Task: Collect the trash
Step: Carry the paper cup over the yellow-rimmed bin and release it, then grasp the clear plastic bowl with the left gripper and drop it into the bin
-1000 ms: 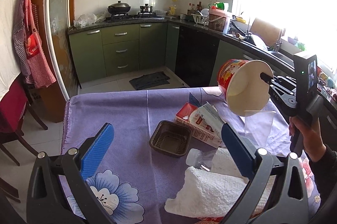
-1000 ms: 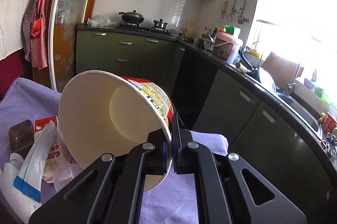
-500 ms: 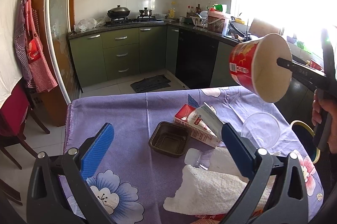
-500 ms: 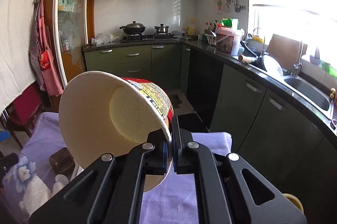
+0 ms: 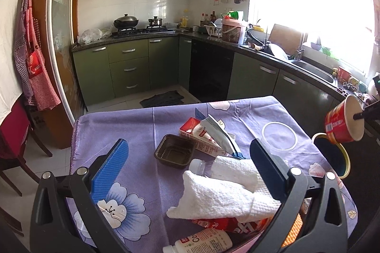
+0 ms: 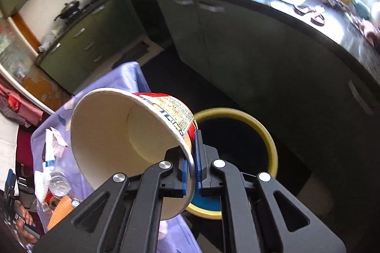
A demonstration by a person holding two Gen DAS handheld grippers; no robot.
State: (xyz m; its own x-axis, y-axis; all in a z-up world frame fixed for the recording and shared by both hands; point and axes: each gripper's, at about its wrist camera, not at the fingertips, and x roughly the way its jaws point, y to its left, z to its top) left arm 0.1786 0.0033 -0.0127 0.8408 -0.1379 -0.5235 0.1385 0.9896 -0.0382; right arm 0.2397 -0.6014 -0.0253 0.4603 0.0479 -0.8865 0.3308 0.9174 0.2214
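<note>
Pointing steeply downward, the right gripper (image 6: 190, 172) hangs beyond the table's edge, directly over the bin (image 6: 266, 131), a round dark container with a yellow rim standing on the floor beside the table (image 5: 133, 124). Its blue pads are clamped tight on the rim wall of the noodle cup (image 6: 133, 134), one pad inside and one outside. The cup lies tilted on its side, mouth toward the camera; it is a tapered paper bowl, plain cream within, printed red and yellow outside. From the left wrist view the same cup (image 5: 342, 122) sits at the far right, above the bin (image 5: 342, 158).

The left gripper (image 5: 187, 167) is angled gently down over the table, jaws spread wide with nothing between them. The table carries a purple floral cloth. On it lie a crumpled white waffle-weave towel (image 5: 225, 191), a red and white carton (image 5: 201, 136), a dark square plastic tray (image 5: 174, 150), a clear round lid (image 5: 279, 135) and a clear bottle (image 5: 199, 166) partly under the towel.
</note>
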